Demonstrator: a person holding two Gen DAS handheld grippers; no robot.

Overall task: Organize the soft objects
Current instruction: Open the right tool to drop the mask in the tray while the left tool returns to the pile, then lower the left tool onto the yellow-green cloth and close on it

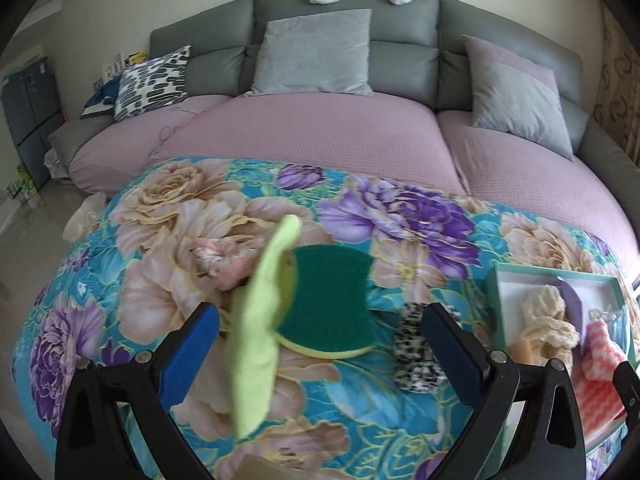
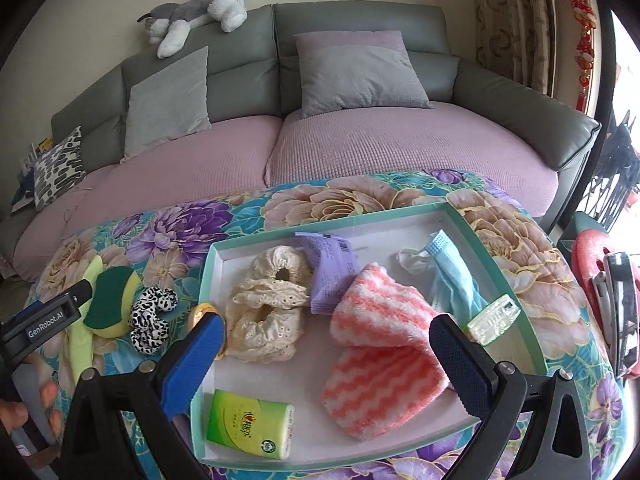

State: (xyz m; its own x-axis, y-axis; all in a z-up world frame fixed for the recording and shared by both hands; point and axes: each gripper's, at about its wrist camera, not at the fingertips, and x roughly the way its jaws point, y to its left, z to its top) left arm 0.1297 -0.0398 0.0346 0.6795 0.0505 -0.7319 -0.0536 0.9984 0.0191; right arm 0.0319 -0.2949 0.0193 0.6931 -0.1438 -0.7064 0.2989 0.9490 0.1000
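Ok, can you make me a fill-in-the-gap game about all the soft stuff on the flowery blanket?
1. The green scouring sponge lies outside the ______.
2. The pink-and-white striped cloth lies in the tray between the fingers of the ______ gripper.
3. The plush dog lies on top of the ______.
4. Both grippers, the left gripper too, are ______.

Missing words: tray; right; sofa; open
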